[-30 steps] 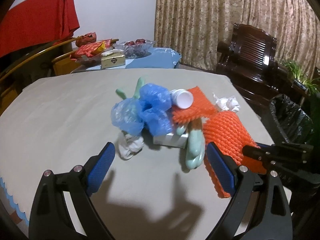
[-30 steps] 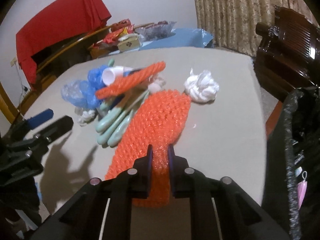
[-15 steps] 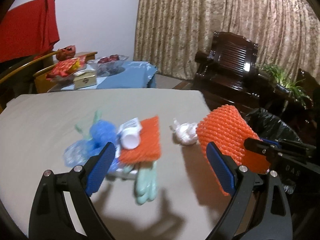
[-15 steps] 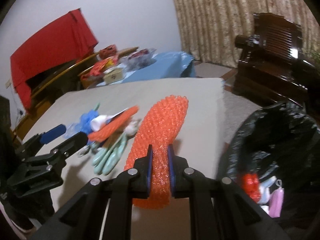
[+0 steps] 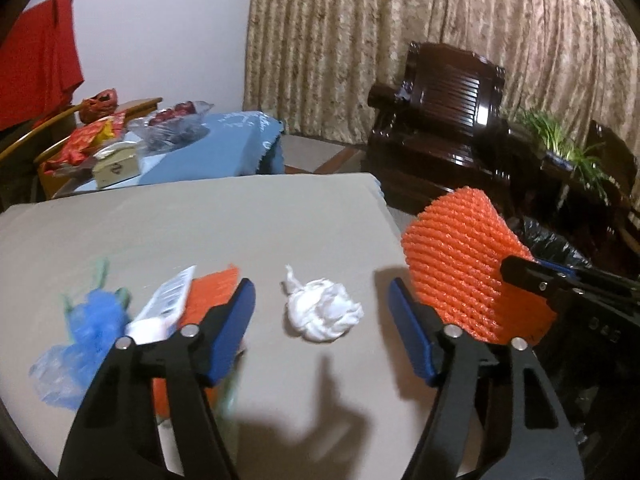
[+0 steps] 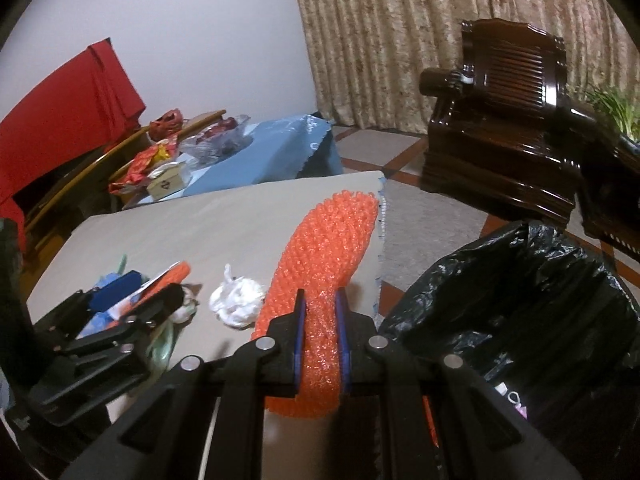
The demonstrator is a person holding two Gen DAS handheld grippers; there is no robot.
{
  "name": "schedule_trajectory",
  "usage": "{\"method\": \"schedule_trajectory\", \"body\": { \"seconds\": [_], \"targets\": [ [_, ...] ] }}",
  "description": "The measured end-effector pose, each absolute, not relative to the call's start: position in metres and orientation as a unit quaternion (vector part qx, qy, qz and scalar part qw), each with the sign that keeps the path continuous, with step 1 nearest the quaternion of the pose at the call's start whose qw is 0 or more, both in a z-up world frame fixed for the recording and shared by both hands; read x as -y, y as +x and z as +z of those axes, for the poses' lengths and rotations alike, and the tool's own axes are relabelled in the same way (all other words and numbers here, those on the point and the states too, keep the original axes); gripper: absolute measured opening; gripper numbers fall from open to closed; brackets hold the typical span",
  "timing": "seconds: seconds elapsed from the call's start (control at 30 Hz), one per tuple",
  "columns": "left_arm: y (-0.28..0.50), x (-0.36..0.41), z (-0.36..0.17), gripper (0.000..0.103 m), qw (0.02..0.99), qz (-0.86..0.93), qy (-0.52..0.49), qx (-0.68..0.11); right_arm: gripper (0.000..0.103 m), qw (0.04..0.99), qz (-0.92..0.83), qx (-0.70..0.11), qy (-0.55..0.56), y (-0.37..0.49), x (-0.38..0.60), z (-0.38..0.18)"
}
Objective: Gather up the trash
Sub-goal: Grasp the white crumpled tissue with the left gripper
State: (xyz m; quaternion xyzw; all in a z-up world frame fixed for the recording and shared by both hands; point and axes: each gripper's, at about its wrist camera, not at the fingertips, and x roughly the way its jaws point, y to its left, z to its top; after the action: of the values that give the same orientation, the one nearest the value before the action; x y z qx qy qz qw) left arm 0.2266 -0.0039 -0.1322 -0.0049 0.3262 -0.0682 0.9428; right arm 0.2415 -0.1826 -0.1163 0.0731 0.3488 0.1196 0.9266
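Observation:
My right gripper (image 6: 320,320) is shut on a long orange foam net (image 6: 332,248) and holds it in the air beside the open black trash bag (image 6: 520,300). In the left wrist view the same net (image 5: 460,264) hangs at the right. My left gripper (image 5: 320,300) hovers over the table (image 5: 240,220) with its jaws closing. A crumpled white tissue (image 5: 322,314) lies just ahead between the fingers, untouched. Left of it lie a second orange net (image 5: 208,300), a white tube (image 5: 164,308) and a blue plastic bag (image 5: 88,328).
The table's right edge runs close to the trash bag (image 5: 548,240). Behind stand a dark wooden chair (image 5: 440,120), a potted plant (image 5: 560,140) and a blue-covered side table (image 5: 208,148) with a box and snack packs. Curtains fill the back wall.
The left gripper swung right from the trash pile to the white tissue and its jaws narrowed. The right gripper lifted the orange net off the table and carried it toward the black bag.

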Motion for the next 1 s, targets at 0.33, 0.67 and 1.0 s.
{"method": "schedule_trajectory", "body": {
  "seconds": [0.33,0.67,1.0],
  "targets": [
    [0.274,0.013,-0.175,0.059,0.921,-0.044,0.006,-0.387,0.014,0.923,0.113,-0.359,0.084,0.258,0.19,-0.126],
    [0.289,0.007,-0.18,0.017,0.914,-0.053,-0.001,-0.402,0.014,0.92,0.114,-0.366,0.086,0.257,0.185,-0.129],
    [0.257,0.008,-0.126,0.016,0.938,-0.065,-0.011,-0.341,0.014,0.928,0.11,-0.344,0.087,0.245,0.193,-0.109]
  ]
}}
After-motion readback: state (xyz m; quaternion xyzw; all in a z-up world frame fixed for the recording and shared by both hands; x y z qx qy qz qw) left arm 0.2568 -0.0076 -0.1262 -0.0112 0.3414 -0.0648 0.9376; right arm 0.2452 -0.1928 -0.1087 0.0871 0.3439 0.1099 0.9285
